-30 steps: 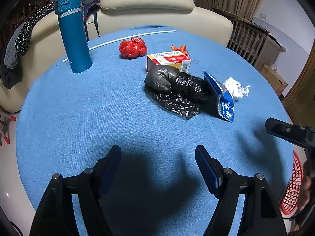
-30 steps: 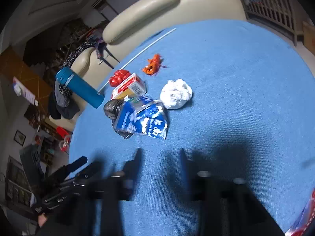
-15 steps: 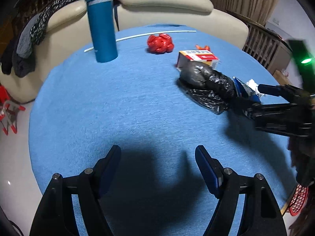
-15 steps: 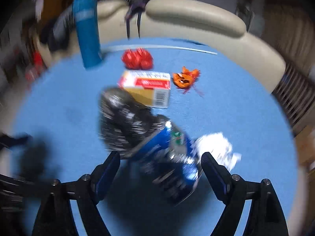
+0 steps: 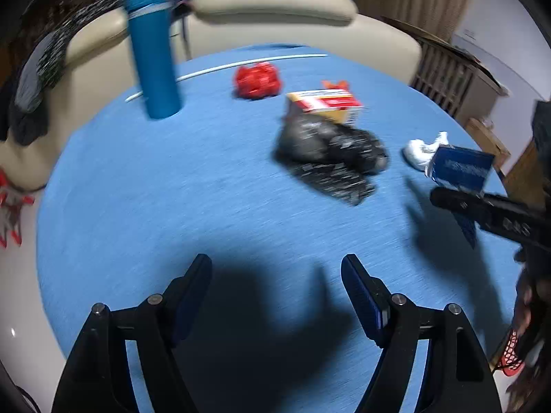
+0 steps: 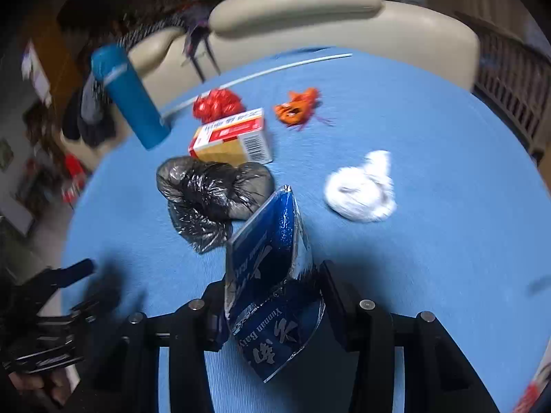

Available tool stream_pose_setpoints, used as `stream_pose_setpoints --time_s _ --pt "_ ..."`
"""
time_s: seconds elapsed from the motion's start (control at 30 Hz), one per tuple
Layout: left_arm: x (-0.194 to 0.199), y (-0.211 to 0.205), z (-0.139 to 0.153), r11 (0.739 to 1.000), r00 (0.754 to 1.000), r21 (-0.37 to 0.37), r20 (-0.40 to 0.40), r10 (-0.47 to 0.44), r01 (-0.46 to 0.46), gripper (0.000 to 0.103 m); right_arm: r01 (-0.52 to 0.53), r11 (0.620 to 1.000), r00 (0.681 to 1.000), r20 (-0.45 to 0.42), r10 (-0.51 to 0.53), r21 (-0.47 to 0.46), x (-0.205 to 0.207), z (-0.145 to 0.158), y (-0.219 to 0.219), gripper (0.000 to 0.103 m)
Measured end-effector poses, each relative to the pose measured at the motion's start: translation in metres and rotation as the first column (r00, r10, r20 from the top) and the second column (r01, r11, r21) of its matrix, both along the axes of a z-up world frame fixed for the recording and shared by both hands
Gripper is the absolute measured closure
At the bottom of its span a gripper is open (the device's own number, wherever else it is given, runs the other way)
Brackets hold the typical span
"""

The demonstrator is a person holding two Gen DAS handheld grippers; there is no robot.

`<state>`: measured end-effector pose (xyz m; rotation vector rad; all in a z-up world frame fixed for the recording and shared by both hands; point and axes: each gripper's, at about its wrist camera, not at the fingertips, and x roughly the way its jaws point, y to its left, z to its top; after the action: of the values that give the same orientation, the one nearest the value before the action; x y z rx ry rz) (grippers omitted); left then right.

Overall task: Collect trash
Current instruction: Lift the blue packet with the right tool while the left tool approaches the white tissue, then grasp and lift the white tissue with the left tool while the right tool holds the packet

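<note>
Trash lies on a round blue table (image 5: 137,189): a crumpled black plastic bag (image 5: 330,151) (image 6: 210,186), a red-and-white carton (image 5: 323,103) (image 6: 230,137), a red wrapper (image 5: 256,79) (image 6: 217,103), an orange scrap (image 6: 296,106) and a white tissue wad (image 6: 361,189) (image 5: 423,148). My right gripper (image 6: 272,275) is closing, and its pads press a blue foil packet (image 6: 272,241) (image 5: 461,168) that stands up between them, just right of the black bag. My left gripper (image 5: 275,265) is open over bare table with nothing between its fingers.
A tall teal flask (image 5: 151,44) (image 6: 131,96) stands at the far left of the table, with a thin white rod (image 5: 241,65) behind it. A cream sofa (image 5: 275,3) curves around the far side. A red mesh basket (image 5: 513,347) sits below the table's right edge.
My right gripper came in over the blue packet, rolled, and closed on it; the packet has come away from the black bag. My left gripper stayed open.
</note>
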<state>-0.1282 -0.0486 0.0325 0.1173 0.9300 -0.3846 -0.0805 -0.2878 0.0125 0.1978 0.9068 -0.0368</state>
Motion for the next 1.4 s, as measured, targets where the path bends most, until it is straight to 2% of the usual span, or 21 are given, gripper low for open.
stream_pose_setpoints --time_s 0.2,0.43,0.6,0.67,0.7,0.73,0.8,0.93,1.13,1.4 --pt "0.014 -0.070 0.012 0.992 0.993 0.013 0.006 -0.122 0.122 0.025 0.094 0.991 0.993 0.067 -0.101 0.096 -0.050 0.008 -0.031 0.055" --pt "0.043 -0.186 0.019 0.959 0.960 0.039 0.014 -0.280 0.280 0.021 0.202 0.966 0.968 0.117 -0.222 0.163 -0.095 0.017 -0.073 0.055" --pt "0.075 -0.232 -0.004 0.955 0.964 0.137 -0.009 -0.265 0.264 0.021 0.248 0.951 0.952 0.136 -0.275 0.186 -0.121 0.023 -0.094 0.055" --pt "0.081 -0.234 -0.012 0.954 0.964 0.137 -0.041 -0.264 0.267 0.021 0.258 0.946 0.948 0.139 -0.287 0.196 -0.124 0.024 -0.098 0.055" --pt "0.083 -0.233 -0.015 0.954 0.962 0.122 -0.062 -0.267 0.273 0.031 0.260 0.945 0.947 0.139 -0.290 0.199 -0.125 0.024 -0.100 0.055" --pt "0.083 -0.233 -0.016 0.953 0.958 0.110 -0.077 -0.275 0.282 0.058 0.262 0.944 0.946 0.140 -0.292 0.200 -0.125 0.024 -0.100 0.055" --pt "0.078 -0.230 -0.013 0.953 0.961 0.124 -0.056 -0.271 0.276 0.059 0.262 0.943 0.946 0.140 -0.293 0.204 -0.124 0.023 -0.101 0.055" --pt "0.059 -0.210 -0.002 0.956 0.961 0.090 -0.035 -0.275 0.278 0.060 0.257 0.945 0.946 0.145 -0.288 0.201 -0.122 0.024 -0.096 0.055" --pt "0.025 -0.164 0.017 0.971 0.972 0.046 0.013 -0.235 0.234 0.060 0.248 0.951 0.950 0.148 -0.276 0.186 -0.120 0.025 -0.081 0.055" --pt "0.008 -0.107 0.022 0.985 0.986 0.062 0.037 -0.164 0.161 0.060 0.202 0.963 0.959 0.162 -0.231 0.178 -0.114 0.032 -0.042 0.055"
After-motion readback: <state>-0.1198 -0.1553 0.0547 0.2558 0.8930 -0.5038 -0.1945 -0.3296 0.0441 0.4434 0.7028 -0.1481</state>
